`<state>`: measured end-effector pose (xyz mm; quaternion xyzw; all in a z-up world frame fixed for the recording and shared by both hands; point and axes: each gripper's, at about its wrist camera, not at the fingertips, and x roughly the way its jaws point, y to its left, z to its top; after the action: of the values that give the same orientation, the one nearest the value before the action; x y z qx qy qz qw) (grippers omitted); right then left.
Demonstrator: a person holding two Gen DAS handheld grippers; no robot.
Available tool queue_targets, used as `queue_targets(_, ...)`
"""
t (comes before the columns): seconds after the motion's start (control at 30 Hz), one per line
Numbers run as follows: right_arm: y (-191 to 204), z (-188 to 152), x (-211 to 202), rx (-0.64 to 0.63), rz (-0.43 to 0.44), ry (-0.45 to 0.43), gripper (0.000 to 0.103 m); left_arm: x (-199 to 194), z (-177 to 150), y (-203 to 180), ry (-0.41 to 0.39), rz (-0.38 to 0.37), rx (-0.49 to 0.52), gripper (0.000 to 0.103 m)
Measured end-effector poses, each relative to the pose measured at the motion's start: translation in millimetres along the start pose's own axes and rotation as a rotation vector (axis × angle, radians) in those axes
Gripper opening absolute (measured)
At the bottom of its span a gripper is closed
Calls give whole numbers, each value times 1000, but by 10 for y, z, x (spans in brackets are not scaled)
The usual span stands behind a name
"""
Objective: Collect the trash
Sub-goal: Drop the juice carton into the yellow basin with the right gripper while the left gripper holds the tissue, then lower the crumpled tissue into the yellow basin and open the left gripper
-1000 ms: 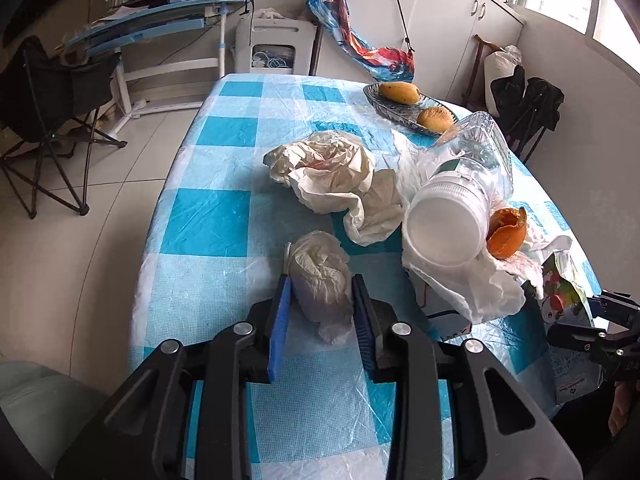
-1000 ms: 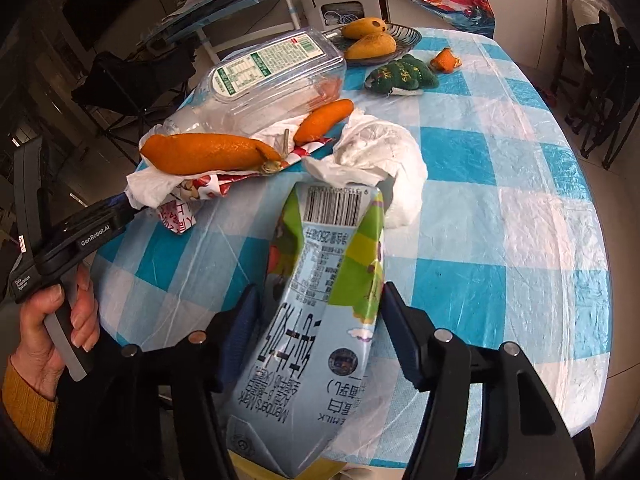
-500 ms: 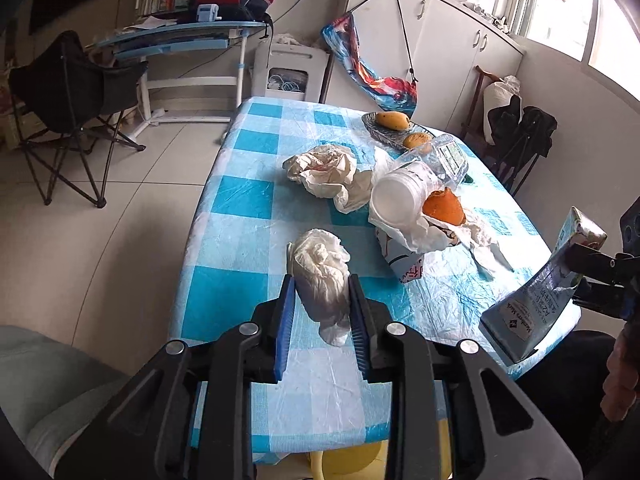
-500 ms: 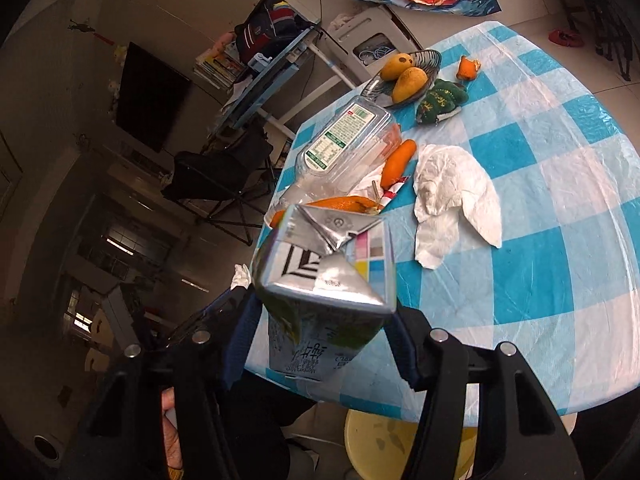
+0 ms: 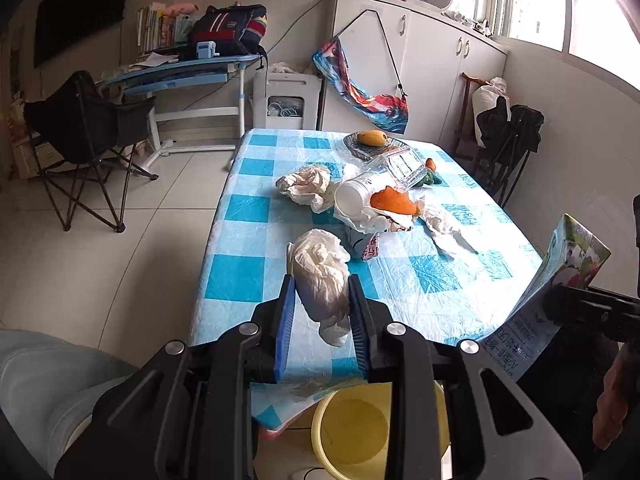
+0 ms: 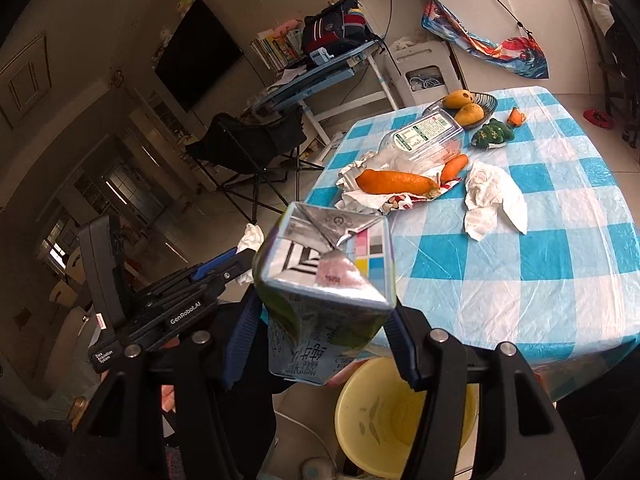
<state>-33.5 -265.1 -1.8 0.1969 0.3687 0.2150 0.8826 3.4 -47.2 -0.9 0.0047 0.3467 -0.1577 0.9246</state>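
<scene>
My left gripper (image 5: 322,304) pinches a crumpled tissue wad (image 5: 320,276), and my right gripper (image 6: 320,320) clamps a flattened milk carton (image 6: 324,288); both hang off the tabletop's near edge, above the yellow bin (image 6: 404,412) on the floor. I should centre each over the bin's mouth before letting go, carton first since it is bulkier. Farther along the tabletop (image 5: 440,276) wait orange peels (image 6: 394,182), more tissue (image 6: 492,200) and a clear plastic box (image 6: 424,136).

checked table (image 5: 256,268), tissues (image 6: 494,200), peels (image 6: 394,182), bottle (image 6: 424,136)
</scene>
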Motion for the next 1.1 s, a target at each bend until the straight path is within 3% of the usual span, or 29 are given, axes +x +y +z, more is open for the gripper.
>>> queue_targets(0.37,108,-568,278,-99,-123,128,58,-226,-63,-101,-15,-20,12,25)
queue_targets(0.67,38,-774,469,-104,-188,192,61,-302,-84,-151,-19,-43,12,25)
queue_targets(0.9,23,-755,350,-79,-204,129,68,-281,-166,-223,5,-70,22,25)
queue_targets(1.1,-52,-680,135,-34,-256,11,72,-278,-216,-308,23,-87,55,25)
